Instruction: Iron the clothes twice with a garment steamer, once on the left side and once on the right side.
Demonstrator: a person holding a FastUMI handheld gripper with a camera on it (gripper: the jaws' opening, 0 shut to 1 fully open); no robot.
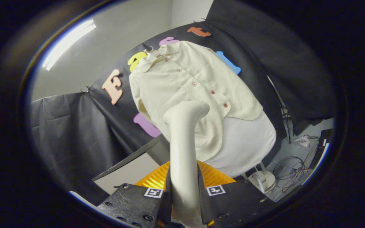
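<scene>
The smooth cream plastic handle of a garment steamer [183,148] is clamped between the two fingers of the gripper [184,193], one finger pressed against each side of it, so that the tongs are closed firmly on the handle. A square black-and-white marker [153,192] is carried on the top face of one finger, and a second like marker [215,190] is seen on the other. From the fingers the handle is carried forward and bent at its far end into a rounded head, which lies over the lower front of a cream short-sleeved buttoned shirt [188,91]. Whether the head is touching the fabric cannot be told. The shirt is hung on a hanger [150,49] at its collar and is draped over a white padded form [249,142], whose bare lower part is left uncovered below the hem. A row of small reddish buttons is run down the shirt's front. A ribbed orange part [214,175] is seen just behind the fingers, on both sides of the handle. Beyond the form, a round white base [263,180] is stood on the floor, with tangled cables [291,171] lying near it. Black cloth [74,133] is hung behind the shirt.
</scene>
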